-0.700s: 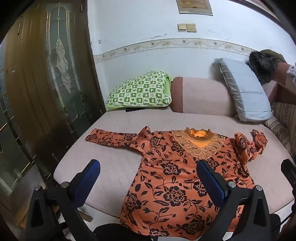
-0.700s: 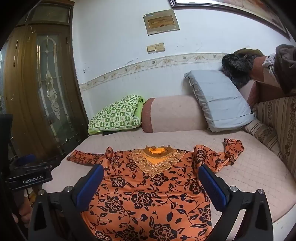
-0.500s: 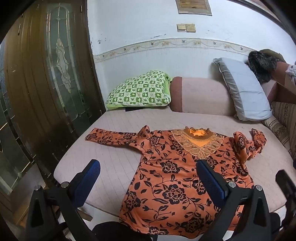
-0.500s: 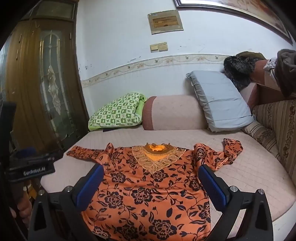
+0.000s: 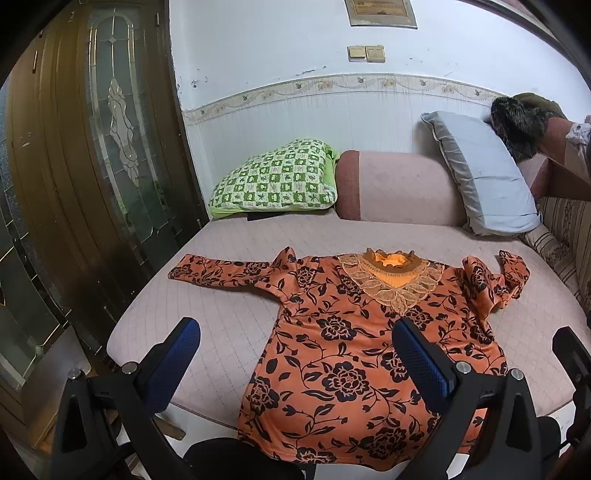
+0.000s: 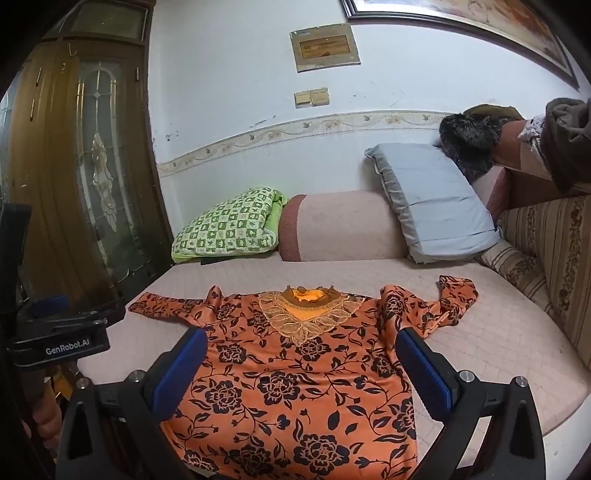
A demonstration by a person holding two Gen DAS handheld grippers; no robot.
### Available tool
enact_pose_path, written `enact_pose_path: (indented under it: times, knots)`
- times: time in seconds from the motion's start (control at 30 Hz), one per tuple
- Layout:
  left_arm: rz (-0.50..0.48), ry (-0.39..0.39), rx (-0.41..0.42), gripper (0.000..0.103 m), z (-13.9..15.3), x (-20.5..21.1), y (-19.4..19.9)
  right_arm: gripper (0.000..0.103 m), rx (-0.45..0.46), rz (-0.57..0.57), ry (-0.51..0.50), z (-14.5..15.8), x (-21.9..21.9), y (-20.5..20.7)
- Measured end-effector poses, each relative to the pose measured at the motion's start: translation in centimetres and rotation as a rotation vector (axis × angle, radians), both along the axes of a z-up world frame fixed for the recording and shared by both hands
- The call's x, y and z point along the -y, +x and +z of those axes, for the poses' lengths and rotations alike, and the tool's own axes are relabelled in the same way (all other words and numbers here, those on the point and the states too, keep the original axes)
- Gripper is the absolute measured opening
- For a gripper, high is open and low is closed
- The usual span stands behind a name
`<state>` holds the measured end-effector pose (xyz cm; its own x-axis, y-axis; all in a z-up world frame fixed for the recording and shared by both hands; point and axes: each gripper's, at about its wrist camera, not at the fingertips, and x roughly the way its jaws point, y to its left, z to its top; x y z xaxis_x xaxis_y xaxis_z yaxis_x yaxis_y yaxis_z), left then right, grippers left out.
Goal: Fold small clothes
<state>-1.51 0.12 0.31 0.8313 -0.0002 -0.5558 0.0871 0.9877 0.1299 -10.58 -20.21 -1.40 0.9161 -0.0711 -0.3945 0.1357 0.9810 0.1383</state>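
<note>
Lying flat in the centre of both frames, an orange long-sleeved blouse with black flowers and a lace collar point(image 5: 351, 350) point(image 6: 295, 376) spreads across a quilted pale pink bed point(image 5: 236, 317) point(image 6: 495, 332). The left claw point(image 5: 295, 354) and right claw point(image 6: 301, 362), black with textured blue pads, are spread wide above its hem, pinching nothing.

I am seeing the orange floral top's point(image 5: 351, 369) hem running out of frame below, and the wall picture point(image 6: 461, 22) being cropped at top.
</note>
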Motion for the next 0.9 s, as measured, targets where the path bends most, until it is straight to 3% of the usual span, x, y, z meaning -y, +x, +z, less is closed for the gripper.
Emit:
enact_pose_path:
  times: [0.9]
  knots:
    - [-0.019, 0.047, -0.016, 0.103, -1.1, 2.9, 2.1, 0.103, -0.022, -0.071, 0.054, -1.8, 3.9, 1.7]
